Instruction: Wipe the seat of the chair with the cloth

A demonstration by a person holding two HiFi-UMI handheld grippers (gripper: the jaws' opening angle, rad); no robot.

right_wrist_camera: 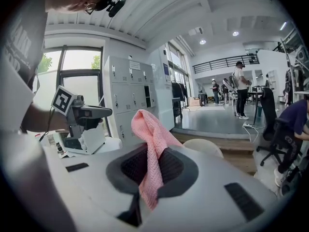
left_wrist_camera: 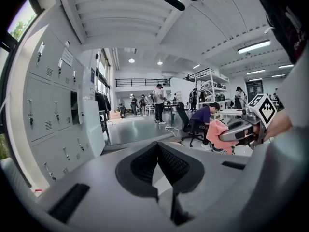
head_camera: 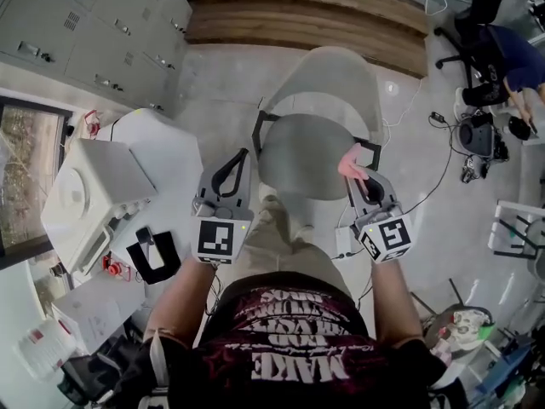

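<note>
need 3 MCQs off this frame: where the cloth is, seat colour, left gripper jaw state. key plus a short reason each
1. Where is the pink cloth?
A) on the floor
B) in the right gripper
C) on the lockers

2. What colour is the chair seat?
A) grey
B) red
C) blue

3. How do the jaws of the left gripper stand?
A) together, nothing between them
B) wide apart
C) clamped on the cloth

Key:
1 B, the right gripper view shows the cloth pinched between its jaws.
2 A, the head view shows a grey seat.
3 A, the left gripper view shows the pads meeting with nothing held.
</note>
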